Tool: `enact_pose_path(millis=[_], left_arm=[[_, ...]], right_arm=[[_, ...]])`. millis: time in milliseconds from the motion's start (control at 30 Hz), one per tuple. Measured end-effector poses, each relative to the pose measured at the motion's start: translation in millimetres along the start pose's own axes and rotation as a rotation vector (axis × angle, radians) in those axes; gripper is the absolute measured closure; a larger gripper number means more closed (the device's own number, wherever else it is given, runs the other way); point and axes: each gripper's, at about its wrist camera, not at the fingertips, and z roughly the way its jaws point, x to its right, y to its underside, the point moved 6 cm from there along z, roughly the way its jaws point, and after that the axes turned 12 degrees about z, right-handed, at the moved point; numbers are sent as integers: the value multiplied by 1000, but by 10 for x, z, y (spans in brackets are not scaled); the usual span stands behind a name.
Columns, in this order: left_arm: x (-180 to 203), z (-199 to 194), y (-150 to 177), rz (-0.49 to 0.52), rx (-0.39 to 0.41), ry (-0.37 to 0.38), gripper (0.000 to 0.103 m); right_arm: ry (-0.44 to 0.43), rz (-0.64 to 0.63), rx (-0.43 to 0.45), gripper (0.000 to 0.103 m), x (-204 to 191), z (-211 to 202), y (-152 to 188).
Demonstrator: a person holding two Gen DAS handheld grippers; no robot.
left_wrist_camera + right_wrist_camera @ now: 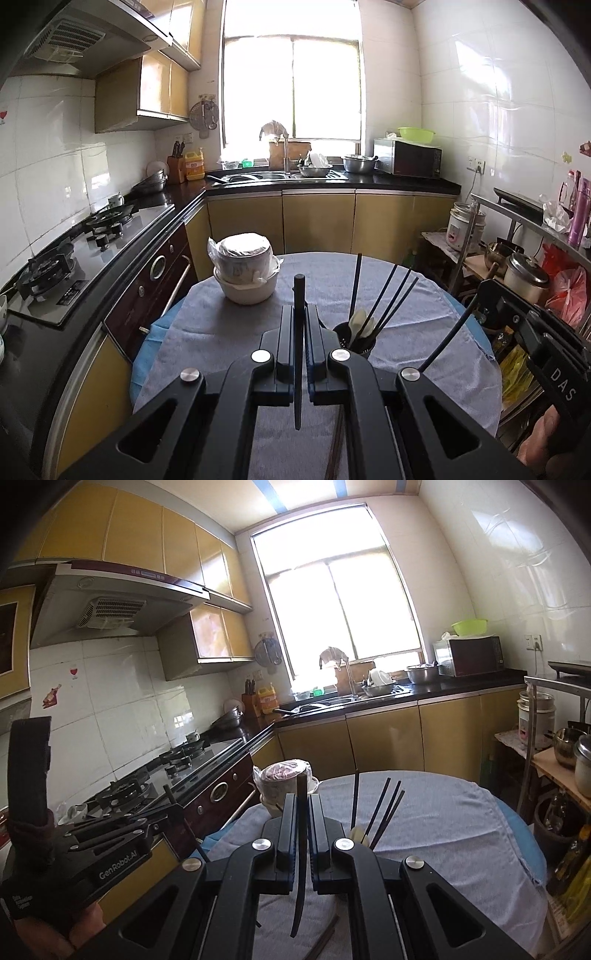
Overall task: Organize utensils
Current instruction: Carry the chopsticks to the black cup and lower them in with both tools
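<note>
I am in a home kitchen. A gas hob lies at the left of my left view, beneath a range hood at upper left. Yellow cabinets run under a black counter; a sink sits at centre below the window. A microwave stands right of centre, a rice cooker at right. White tiles cover the walls.
</note>
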Motion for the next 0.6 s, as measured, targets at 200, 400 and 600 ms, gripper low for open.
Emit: enact_pose_path(millis=[200, 400, 600], left_arm=[[-26, 129, -205, 4, 0, 53, 98], [33, 317, -465, 36, -9, 90, 98], [132, 517, -744, 42, 10, 121, 98]], right_arm=[[16, -23, 13, 97, 16, 138, -123], [53, -20, 30, 97, 143, 369, -319], [100, 2, 68, 97, 315, 637, -550]])
